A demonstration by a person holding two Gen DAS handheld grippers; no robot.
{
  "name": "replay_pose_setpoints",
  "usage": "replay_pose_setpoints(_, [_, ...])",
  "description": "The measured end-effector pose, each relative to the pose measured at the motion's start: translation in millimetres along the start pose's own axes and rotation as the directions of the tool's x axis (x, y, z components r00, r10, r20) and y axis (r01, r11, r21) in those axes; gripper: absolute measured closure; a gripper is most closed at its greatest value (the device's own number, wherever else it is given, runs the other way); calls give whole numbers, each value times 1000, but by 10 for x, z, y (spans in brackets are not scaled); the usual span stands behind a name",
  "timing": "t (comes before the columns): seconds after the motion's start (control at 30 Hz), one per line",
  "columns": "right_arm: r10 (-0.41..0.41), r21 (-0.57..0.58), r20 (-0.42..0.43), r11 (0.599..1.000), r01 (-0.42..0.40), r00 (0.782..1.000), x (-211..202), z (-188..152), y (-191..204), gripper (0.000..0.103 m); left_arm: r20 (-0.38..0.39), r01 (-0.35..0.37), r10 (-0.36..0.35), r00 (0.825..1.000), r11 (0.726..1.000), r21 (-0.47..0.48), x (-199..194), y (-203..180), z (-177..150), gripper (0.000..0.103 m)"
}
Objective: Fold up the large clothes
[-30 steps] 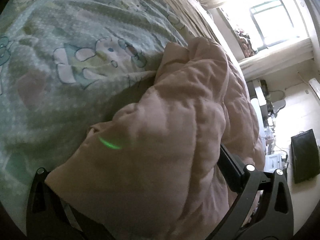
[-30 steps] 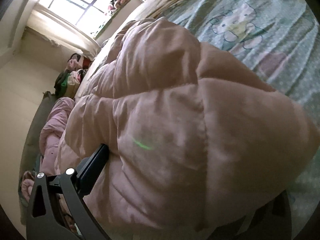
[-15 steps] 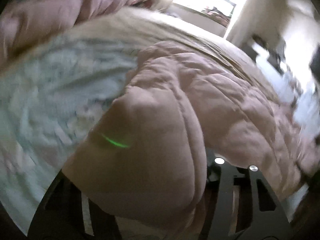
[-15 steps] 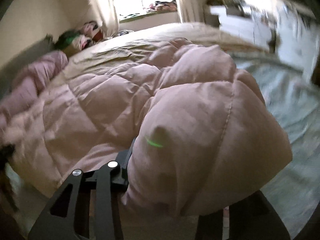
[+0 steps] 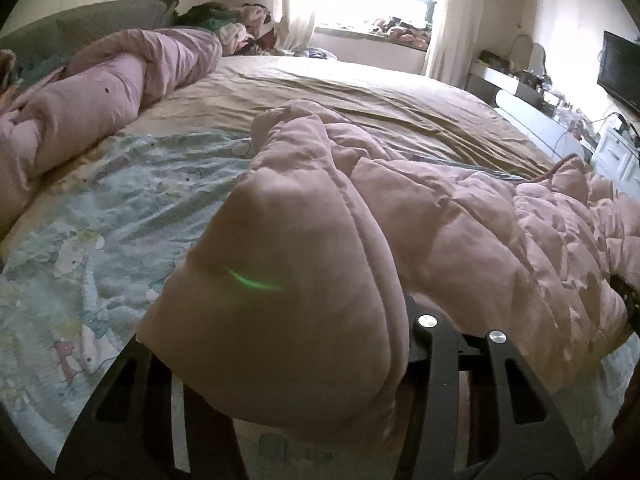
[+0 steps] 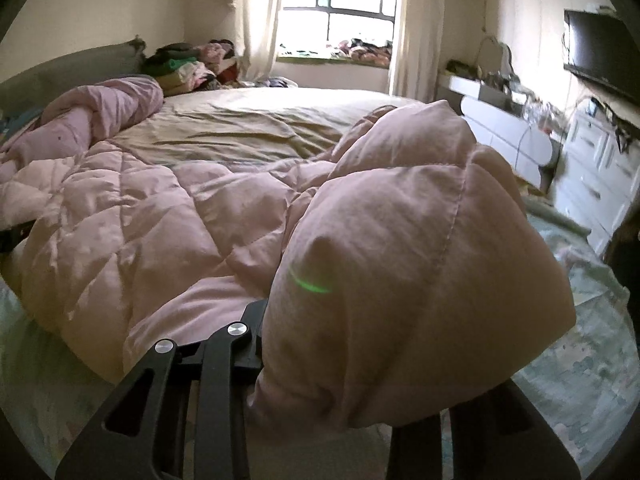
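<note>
Pink quilted coat (image 5: 460,216): sprawled across bed (image 5: 360,96), corners clamped in left gripper (image 5: 288,368) and right gripper (image 6: 348,364), jaws shut on bunched padding. Slip risk: bulky slick fabric, shallow bite, uneven pull skewing fold.

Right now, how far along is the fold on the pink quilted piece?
Early. Done: both grippers have picked up the pink quilted garment. In hand: left gripper and right gripper each clamp a bunched portion of it, raised above the patterned sheet. Left: the rest lies rumpled on the bed; no flat fold is visible yet.
</note>
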State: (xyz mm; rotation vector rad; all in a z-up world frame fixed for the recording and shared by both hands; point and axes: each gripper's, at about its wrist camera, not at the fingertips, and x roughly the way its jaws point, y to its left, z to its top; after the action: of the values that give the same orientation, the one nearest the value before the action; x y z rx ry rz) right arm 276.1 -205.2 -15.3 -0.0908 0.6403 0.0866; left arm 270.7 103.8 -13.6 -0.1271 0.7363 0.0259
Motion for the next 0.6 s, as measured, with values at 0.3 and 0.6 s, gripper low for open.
replay_pose_setpoints(0.3, [39,-64,67,997,-35,997,-544,-147,15,73,22,15,-15,1000,1000,23,-354,20,-189,62])
replay_pose_setpoints(0.6, [69,0,29,998,-69,997,-774,-390,-117,73,8,10,-11,1000,999,33,-551,83,-492,62])
